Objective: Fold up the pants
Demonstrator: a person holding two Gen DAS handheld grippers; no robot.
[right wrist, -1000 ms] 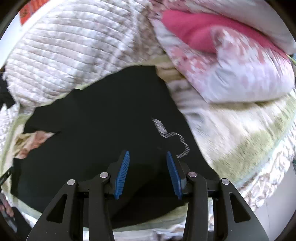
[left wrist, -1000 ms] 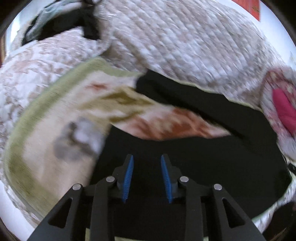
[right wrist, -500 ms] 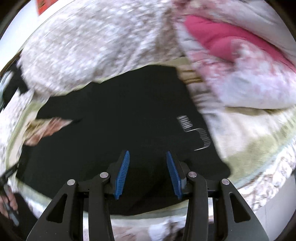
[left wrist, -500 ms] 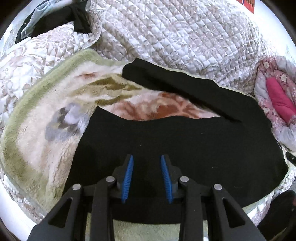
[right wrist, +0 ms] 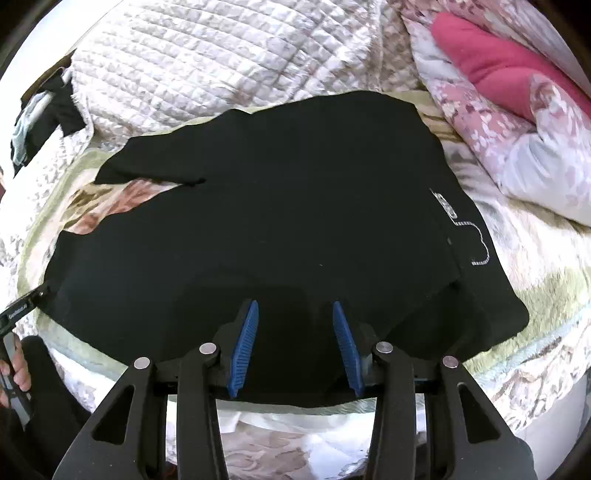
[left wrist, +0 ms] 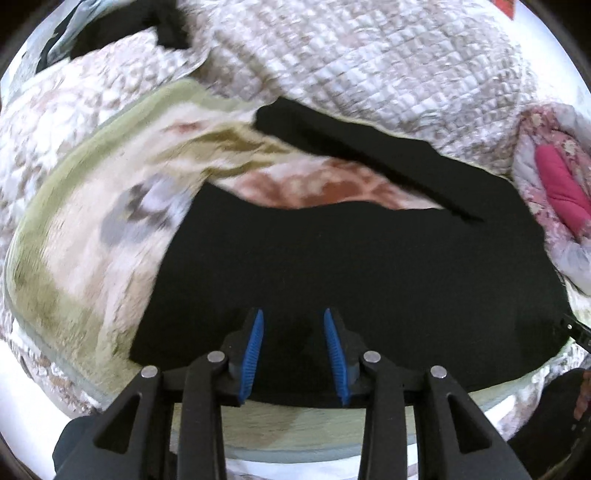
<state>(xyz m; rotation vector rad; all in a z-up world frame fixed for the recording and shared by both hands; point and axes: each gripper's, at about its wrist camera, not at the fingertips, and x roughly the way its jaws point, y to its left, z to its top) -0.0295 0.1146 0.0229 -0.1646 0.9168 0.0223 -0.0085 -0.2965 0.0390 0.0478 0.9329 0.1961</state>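
Black pants [left wrist: 369,266] lie spread flat on a floral blanket on a bed, legs splayed to the left, waist to the right. In the right wrist view the pants [right wrist: 277,206] fill the middle, with a white stitched mark [right wrist: 476,240] near the waist. My left gripper [left wrist: 293,317] is open and empty, above the near leg's lower edge. My right gripper [right wrist: 293,308] is open and empty, above the near edge toward the waist. Neither holds cloth.
A green-bordered floral blanket [left wrist: 85,206] lies under the pants. A quilted white cover [left wrist: 369,55] is heaped behind. A pink floral pillow [right wrist: 517,96] sits at the right. Dark clothes [left wrist: 122,26] lie at the far left. The left gripper's body [right wrist: 18,310] shows at the left edge.
Both cameras have swung about over the pants and drawn back slightly. The pants lie as before. Both grippers stay open.
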